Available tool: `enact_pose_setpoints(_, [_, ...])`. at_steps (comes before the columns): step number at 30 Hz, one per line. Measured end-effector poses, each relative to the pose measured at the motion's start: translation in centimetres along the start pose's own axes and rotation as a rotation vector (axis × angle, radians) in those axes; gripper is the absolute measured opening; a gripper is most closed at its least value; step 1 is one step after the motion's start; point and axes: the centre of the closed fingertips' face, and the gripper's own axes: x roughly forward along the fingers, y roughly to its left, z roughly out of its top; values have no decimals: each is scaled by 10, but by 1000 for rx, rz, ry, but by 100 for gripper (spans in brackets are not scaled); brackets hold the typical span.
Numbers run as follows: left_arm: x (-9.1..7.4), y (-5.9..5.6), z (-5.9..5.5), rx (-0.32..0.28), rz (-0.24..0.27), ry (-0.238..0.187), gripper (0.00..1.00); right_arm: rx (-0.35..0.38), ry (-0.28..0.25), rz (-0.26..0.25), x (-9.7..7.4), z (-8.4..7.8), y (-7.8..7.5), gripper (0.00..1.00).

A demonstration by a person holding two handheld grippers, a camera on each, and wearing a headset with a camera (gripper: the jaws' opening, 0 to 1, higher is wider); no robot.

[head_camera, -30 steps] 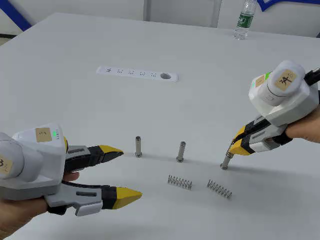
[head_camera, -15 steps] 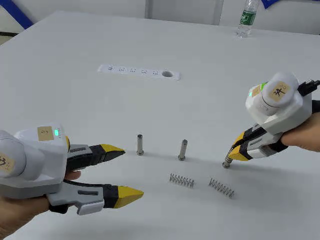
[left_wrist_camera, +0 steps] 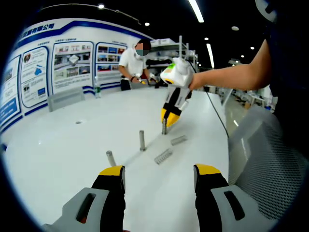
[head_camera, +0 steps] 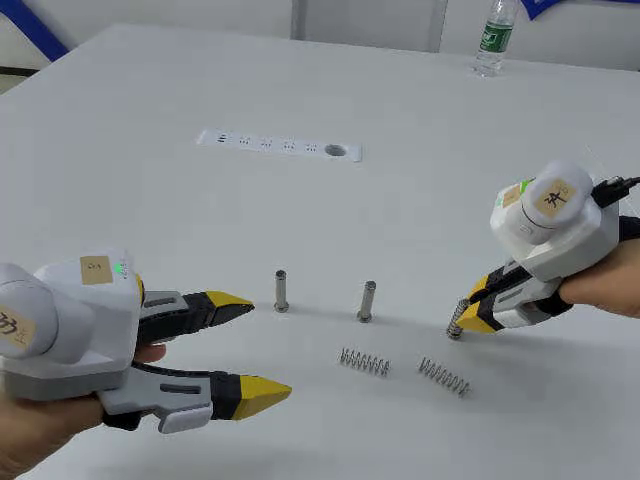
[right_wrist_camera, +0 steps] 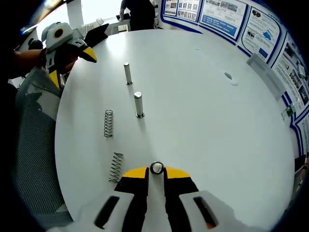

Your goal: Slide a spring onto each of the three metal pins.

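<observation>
Three upright metal pins stand in a row: the left pin (head_camera: 281,290), the middle pin (head_camera: 367,300) and the right pin (head_camera: 457,321). My right gripper (head_camera: 470,320) is down at the right pin, shut on a spring that sits around it. In the right gripper view the pin's top (right_wrist_camera: 156,167) shows between the yellow tips of the right gripper (right_wrist_camera: 156,171). Two loose springs (head_camera: 361,361) (head_camera: 443,376) lie flat in front of the pins. My left gripper (head_camera: 256,346) hovers open to the left of the row, holding nothing. The left gripper view shows its own tips (left_wrist_camera: 160,171) spread wide.
A white power strip (head_camera: 278,146) lies flat on the white table (head_camera: 150,200) behind the pins. A water bottle (head_camera: 487,40) stands at the far edge. A person (left_wrist_camera: 135,60) stands beyond the table's far end. A mesh chair (right_wrist_camera: 34,145) is by the near edge.
My right gripper has come down along the right pin, taking the spring lower on it. The left gripper has hardly moved.
</observation>
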Motion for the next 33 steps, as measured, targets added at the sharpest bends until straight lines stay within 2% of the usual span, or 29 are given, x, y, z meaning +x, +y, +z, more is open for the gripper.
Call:
enact_pose_setpoints(6, [1, -2, 0, 2, -5, 1, 58, 34, 3, -3, -1, -12, 0, 14])
enact_pose_setpoints(11, [3, -4, 0, 5, -13, 2, 58, 59, 12, 5, -2, -23, 8, 14])
enact_pose_setpoints(17, [5, -5, 0, 8, -23, 2, 58, 56, -11, 27, -9, -17, 31, 16])
enact_pose_setpoints(21, [6, -6, 1, 13, -28, 2, 58, 56, -22, 48, -6, -14, 42, 16])
enact_pose_setpoints(27, [4, -9, 2, 20, -33, 1, 58, 39, 10, 80, 5, -20, 59, 16])
enact_pose_setpoints(33, [2, -9, 1, 18, -33, 3, 58, 17, 49, 78, 14, -27, 64, 16])
